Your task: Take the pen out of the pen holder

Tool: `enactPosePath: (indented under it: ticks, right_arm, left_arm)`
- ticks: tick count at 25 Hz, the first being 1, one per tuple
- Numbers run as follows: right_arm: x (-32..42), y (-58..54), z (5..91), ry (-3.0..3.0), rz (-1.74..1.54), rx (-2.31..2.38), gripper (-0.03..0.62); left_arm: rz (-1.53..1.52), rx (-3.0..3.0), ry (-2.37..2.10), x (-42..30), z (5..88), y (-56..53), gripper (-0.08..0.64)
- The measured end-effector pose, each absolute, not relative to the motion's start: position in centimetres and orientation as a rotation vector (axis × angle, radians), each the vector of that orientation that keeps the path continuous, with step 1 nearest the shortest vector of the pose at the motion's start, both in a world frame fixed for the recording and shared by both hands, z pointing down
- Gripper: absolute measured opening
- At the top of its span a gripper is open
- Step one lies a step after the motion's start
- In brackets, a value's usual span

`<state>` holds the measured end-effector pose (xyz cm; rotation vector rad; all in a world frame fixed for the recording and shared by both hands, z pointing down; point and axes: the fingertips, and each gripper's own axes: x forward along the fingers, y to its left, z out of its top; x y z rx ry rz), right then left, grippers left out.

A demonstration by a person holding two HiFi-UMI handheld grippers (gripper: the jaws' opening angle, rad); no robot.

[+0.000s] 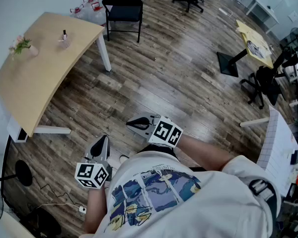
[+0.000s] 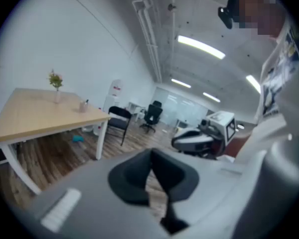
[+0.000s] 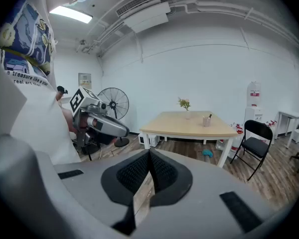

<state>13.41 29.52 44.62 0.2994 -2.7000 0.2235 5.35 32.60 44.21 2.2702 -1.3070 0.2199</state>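
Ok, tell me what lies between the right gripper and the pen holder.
Between the right gripper and the pen holder lies only wood floor, then bare table top, as the head view shows.

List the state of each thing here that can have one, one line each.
left tool, shut, empty.
right tool, shut, empty.
pen, standing in the pen holder, not yet taken.
pen holder, upright on the table.
vase, upright, flowers in it.
folding chair, unfolded, standing.

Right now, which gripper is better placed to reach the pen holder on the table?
Probably right: the right gripper faces the pen holder nearly head-on; the left gripper sees it off to one side. Both are far.
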Motion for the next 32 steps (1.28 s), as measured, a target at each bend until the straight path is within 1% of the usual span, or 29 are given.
enactPosePath:
  ticks: [9, 15, 23, 25, 29, 32]
  right_arm:
    - [6.5, 31.5, 44.7, -2.667, 0.255, 0.433, 0.006]
    - [6.1, 28.5, 45.2, -2.644, 0.279, 0.457, 0.006]
    - [3.8, 16.2, 45.8, -2.717, 0.327, 0.398, 0.011]
    - [3.8, 12.9, 45.4, -2.734, 0.316, 0.396, 0.063]
    - [5.5, 7.7, 45.0, -2.748, 0.316, 0.396, 0.063]
    - [7.1, 4.4, 46.2, -2.730, 0.335, 0.407, 0.048]
  left_arm:
    - [0.224, 2.314, -1.255, -3.0, 45.9, 34.9, 0.011]
    - [0.175, 2.293, -1.284, -4.2, 46.4, 31.6, 0.011]
    - [0.281, 2.255, -1.368, -5.2, 46.1, 21.3, 0.020]
    - [0.310, 2.250, -1.384, -5.2, 45.7, 17.9, 0.033]
    - [0.307, 2.254, -1.425, -4.3, 44.3, 10.9, 0.034]
    - [0.315, 2.266, -1.455, -4.1, 44.0, 6.2, 0.034]
